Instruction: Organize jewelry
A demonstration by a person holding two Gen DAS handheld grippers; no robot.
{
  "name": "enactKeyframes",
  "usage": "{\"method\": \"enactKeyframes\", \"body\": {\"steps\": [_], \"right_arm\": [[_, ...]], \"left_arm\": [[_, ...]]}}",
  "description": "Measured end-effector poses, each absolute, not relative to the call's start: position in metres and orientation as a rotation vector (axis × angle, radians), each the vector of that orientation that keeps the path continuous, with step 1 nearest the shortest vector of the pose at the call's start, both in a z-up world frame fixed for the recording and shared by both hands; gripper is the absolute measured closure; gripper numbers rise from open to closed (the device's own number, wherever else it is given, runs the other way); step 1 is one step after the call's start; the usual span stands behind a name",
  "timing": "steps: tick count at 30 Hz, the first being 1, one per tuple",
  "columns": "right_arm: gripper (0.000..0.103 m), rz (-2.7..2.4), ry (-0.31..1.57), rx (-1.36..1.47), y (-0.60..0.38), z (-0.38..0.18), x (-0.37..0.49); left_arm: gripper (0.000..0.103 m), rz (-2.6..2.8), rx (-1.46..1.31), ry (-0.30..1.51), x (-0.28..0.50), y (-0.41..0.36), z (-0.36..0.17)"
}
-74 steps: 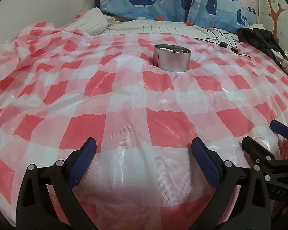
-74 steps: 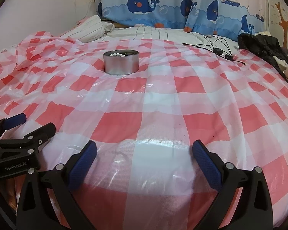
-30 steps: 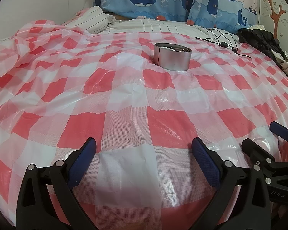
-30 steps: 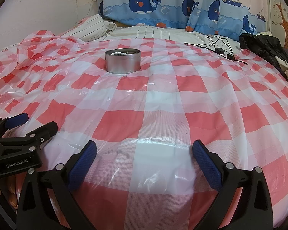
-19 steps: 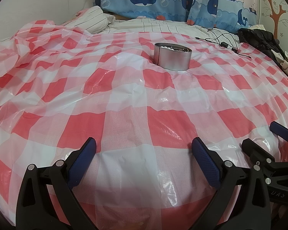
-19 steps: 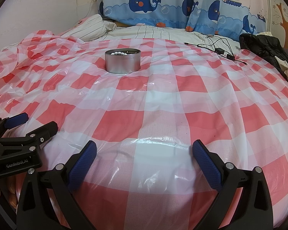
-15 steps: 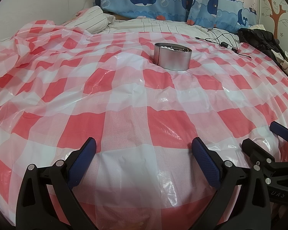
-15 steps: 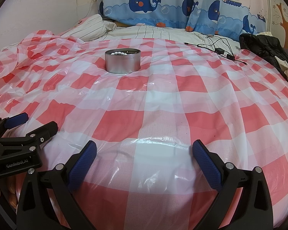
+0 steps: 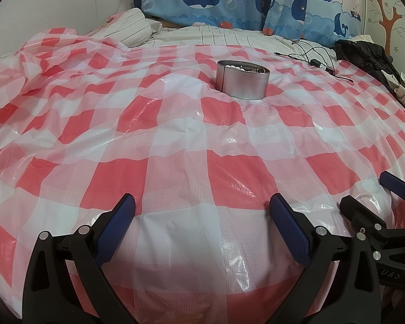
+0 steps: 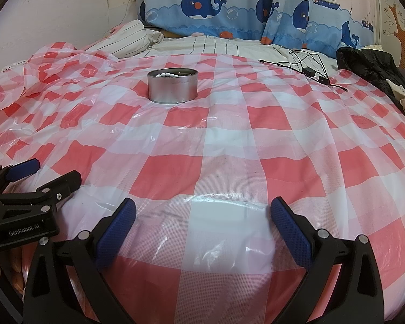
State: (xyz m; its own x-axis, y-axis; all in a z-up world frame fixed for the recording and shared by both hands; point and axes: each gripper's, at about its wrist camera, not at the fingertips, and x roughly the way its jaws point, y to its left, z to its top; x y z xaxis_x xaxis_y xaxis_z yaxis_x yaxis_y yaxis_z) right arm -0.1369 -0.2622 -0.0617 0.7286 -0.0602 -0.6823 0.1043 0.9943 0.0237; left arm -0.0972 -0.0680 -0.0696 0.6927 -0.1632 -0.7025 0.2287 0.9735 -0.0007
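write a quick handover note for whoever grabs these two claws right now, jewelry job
Left claw: open, empty, low over the checked plastic sheet.
Right claw: open, empty, alongside it.
Round metal tin: upright, far out on the sheet, beyond both claws; white beads show at its rim.
Done: those beads are in the tin; no loose jewelry visible on the sheet.
Left: unclear; look for pieces out of view before moving.

red-white checked sheet [image 10: 229, 124]; silver tin [image 10: 172, 85]; blue whale-print pillows [image 10: 202, 8]
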Motion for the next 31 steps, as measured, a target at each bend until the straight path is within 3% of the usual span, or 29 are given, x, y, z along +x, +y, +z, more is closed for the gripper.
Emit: {"method": "enactKeyframes", "body": {"steps": [31], "right_arm": [[0.007, -0.093, 0.749, 0.059, -0.2619, -0.0611, -0.1367]], "left_arm": [[0.007, -0.223, 0.085, 0.767, -0.1006, -0.0711, -0.0726]]}}
